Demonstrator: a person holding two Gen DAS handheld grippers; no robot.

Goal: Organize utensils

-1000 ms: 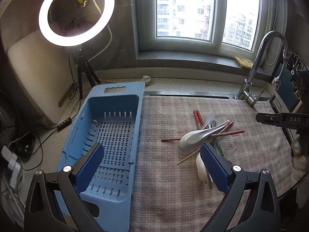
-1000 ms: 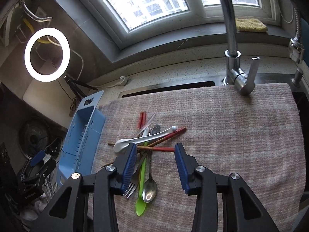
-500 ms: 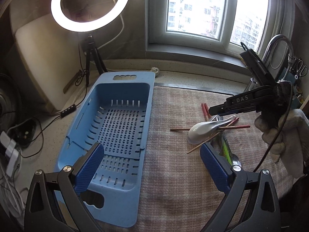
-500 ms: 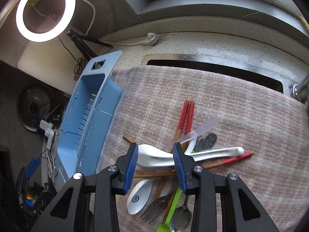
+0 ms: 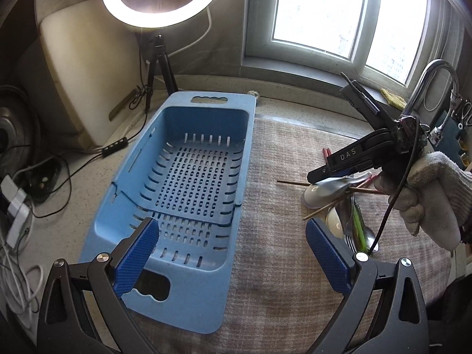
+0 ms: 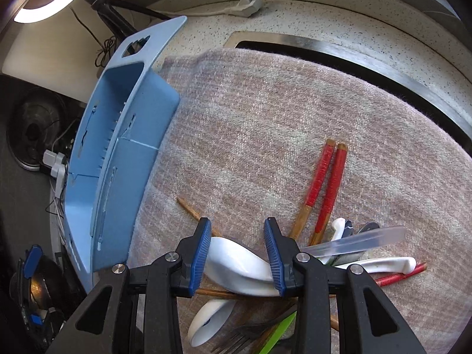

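Right now the right gripper (image 6: 237, 253) straddles the white ceramic spoon (image 6: 236, 262) atop the utensil pile (image 6: 309, 265) at 6 o'clock on the checked cloth (image 6: 265, 118); whether its pads press it, cannot tell. Left gripper (image 5: 231, 253) gapes wide, empty, over the blue drainer basket (image 5: 206, 109) at 9 o'clock.

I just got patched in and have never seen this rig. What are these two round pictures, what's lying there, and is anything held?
No robot: a person carries a hand-held gripper in each hand, each with a fisheye camera looking along its fingers. The left view shows the left gripper, open and empty, over an empty blue drainer basket; the gloved hand holds the other tool. The right view shows the right gripper straddling a white spoon on a utensil pile: red-ended chopsticks, a fork, all on a checked cloth. Whether the pads press on the spoon is unclear.
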